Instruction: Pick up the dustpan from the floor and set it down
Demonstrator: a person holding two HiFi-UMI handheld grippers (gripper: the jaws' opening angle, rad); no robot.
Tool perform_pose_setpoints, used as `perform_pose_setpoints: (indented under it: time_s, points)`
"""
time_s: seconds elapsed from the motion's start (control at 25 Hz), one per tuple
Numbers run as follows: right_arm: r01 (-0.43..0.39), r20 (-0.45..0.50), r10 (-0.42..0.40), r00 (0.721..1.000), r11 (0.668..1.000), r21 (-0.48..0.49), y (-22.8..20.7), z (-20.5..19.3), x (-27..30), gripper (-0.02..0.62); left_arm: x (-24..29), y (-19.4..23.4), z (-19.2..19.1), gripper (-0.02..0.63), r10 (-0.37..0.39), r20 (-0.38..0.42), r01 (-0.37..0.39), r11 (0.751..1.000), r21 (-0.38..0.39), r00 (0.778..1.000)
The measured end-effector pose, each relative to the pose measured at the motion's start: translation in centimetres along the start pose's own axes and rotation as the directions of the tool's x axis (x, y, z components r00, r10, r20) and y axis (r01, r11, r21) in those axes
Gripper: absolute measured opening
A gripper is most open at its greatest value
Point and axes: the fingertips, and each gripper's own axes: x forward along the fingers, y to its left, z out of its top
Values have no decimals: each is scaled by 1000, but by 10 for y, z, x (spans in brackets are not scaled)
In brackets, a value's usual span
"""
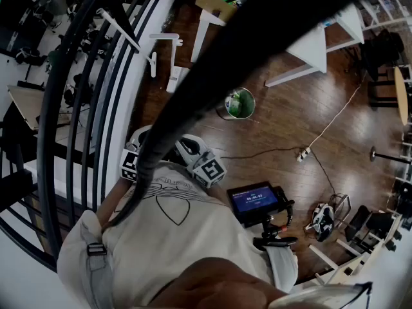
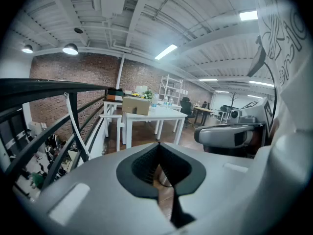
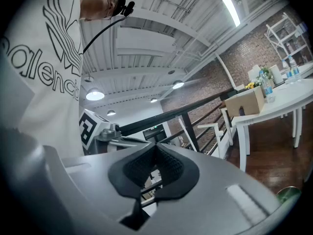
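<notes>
No dustpan shows in any view. Both grippers are held close to the person's white T-shirt (image 1: 180, 217). In the head view the left gripper (image 1: 139, 139) is beside the black stair railing (image 1: 96, 108), and the right gripper (image 1: 188, 148) is just to its right. My left gripper (image 2: 157, 145) has its jaw tips together with nothing between them, and it looks toward a white table (image 2: 154, 114). My right gripper (image 3: 155, 146) also has its tips together and is empty. It faces the railing (image 3: 195, 109), with the left gripper's marker cube (image 3: 89, 126) at its left.
A metal bin (image 1: 239, 103) with green contents stands on the wood floor ahead. White tables (image 1: 315, 44), a cardboard box (image 1: 215, 2) and a white chair (image 1: 168, 53) lie beyond. A screen device (image 1: 255, 201) hangs at the waist. A cable and power strip (image 1: 304, 153) cross the floor at right.
</notes>
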Motion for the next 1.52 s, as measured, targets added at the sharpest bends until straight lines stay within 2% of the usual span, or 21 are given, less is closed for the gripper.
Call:
perform_pose_setpoints:
  time_s: [0.12, 0.32, 0.4, 0.52, 0.64, 0.76, 0.88, 0.96, 1.0, 1.04, 1.08, 1.12, 1.2, 1.28, 1.44, 1.48, 1.52]
  points:
    - [5, -31, -6, 999, 1000, -26, -14, 3, 19, 3, 3, 10, 72, 21, 3, 42, -3, 1000, 12, 999]
    - [-2, -79, -1, 997, 999, -34, -31, 10, 72, 3, 29, 61, 88, 21, -41, 49, 42, 999, -16, 998]
    - [27, -85, -31, 996, 999, -43, -43, 24, 90, 3, 43, 83, 98, 21, -69, 60, 70, 997, -15, 996]
    - [79, -41, -79, 996, 997, -16, -64, 51, 115, 3, 65, 118, 118, 21, -113, 62, 112, 994, 15, 992]
    - [144, -45, -144, 988, 990, -14, -82, 66, 122, 3, 84, 132, 139, 21, -150, 60, 147, 988, 52, 987]
    - [192, -59, -193, 980, 981, -8, -103, 62, 111, 3, 104, 129, 139, 21, -166, 47, 164, 985, 52, 985]
    - [214, -68, -213, 975, 977, 13, -122, 57, 108, 3, 129, 136, 135, 21, -149, 36, 147, 987, 62, 988]
    - [220, -80, -217, 973, 975, 34, -128, 51, 105, 3, 151, 144, 130, 21, -140, 30, 136, 985, 102, 990]
    - [224, -86, -219, 972, 973, 50, -133, 46, 105, 3, 167, 152, 125, 67, -130, 22, 126, 983, 135, 991]
    - [229, -89, -223, 971, 971, 66, -138, 41, 105, 3, 188, 162, 119, 224, -120, 3, 118, 979, 167, 993]
    - [236, -92, -228, 969, 969, 79, -145, 35, 105, 3, 212, 176, 112, 314, -109, -22, 111, 976, 189, 994]
    - [246, -98, -237, 967, 965, 91, -151, 28, 104, 3, 237, 190, 109, 332, -91, -42, 98, 973, 208, 995]
    - [279, -126, -264, 956, 953, 121, -161, 9, 97, 3, 283, 217, 109, 335, -47, -55, 60, 967, 249, 997]
    - [317, -153, -294, 943, 936, 152, -163, -6, 88, 3, 324, 232, 108, 335, -35, -50, 48, 957, 285, 998]
    - [396, -174, -366, 914, 897, 194, -165, -23, 67, 3, 385, 237, 107, 356, -94, -50, 105, 942, 319, 994]
    - [420, -176, -389, 904, 885, 201, -167, -25, 60, 3, 395, 238, 104, 351, -86, -66, 103, 939, 329, 994]
    - [441, -176, -410, 895, 874, 206, -168, -27, 53, 3, 402, 241, 101, 242, -59, -87, 84, 940, 331, 994]
